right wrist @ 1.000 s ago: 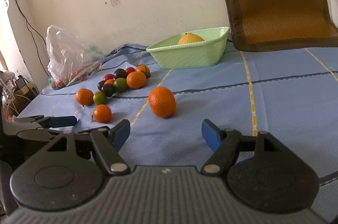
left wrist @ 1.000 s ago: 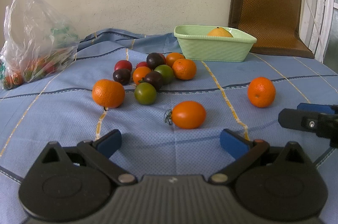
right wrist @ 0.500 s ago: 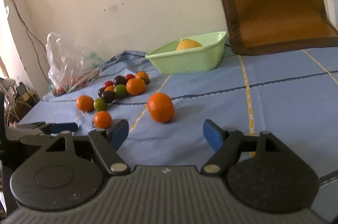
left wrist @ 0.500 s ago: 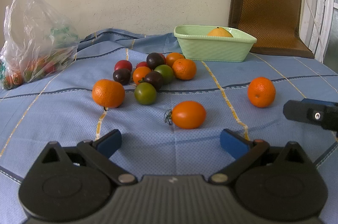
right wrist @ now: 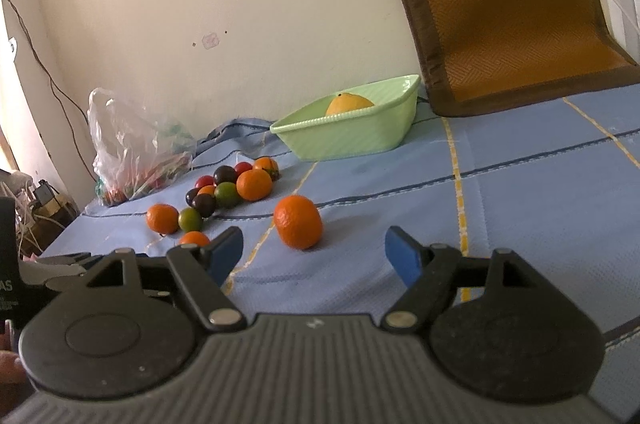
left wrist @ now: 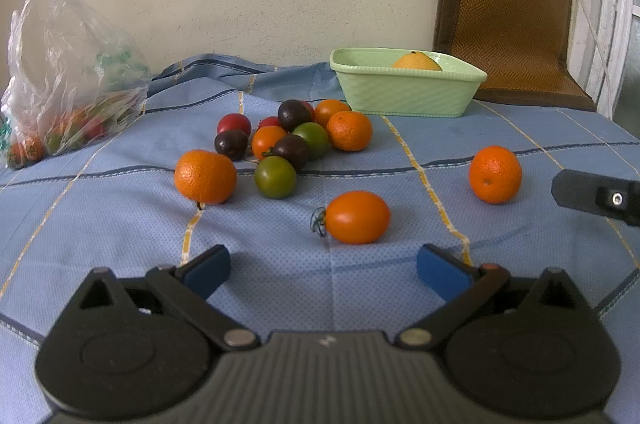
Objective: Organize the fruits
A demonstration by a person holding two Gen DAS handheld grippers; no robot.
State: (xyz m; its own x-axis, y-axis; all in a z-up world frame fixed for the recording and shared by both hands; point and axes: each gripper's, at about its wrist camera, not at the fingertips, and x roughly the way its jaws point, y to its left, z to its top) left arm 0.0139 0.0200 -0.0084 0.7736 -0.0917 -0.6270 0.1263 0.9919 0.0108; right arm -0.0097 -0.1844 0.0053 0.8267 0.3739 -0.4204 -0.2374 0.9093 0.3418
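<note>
The left hand-held gripper [left wrist: 323, 266] sits low in the middle of its picture with its blue fingers wide apart and nothing between them. Just past them lies an orange tomato [left wrist: 357, 217] on the blue cloth [left wrist: 500, 128]. A round orange [left wrist: 495, 174] sits alone at the right of that picture. A pile of small fruits [left wrist: 294, 138], red, dark, green and orange, is in the middle, with another orange [left wrist: 205, 176] to its left. At the back stands a green bowl [left wrist: 404, 92] with one yellow-orange fruit [left wrist: 417, 61] inside. A plastic bag [left wrist: 68, 72] with more fruit is at the far left.

The right hand-held gripper [right wrist: 314, 256] also has its fingers apart and empty. The lone orange [right wrist: 298, 227] lies just beyond them.
</note>
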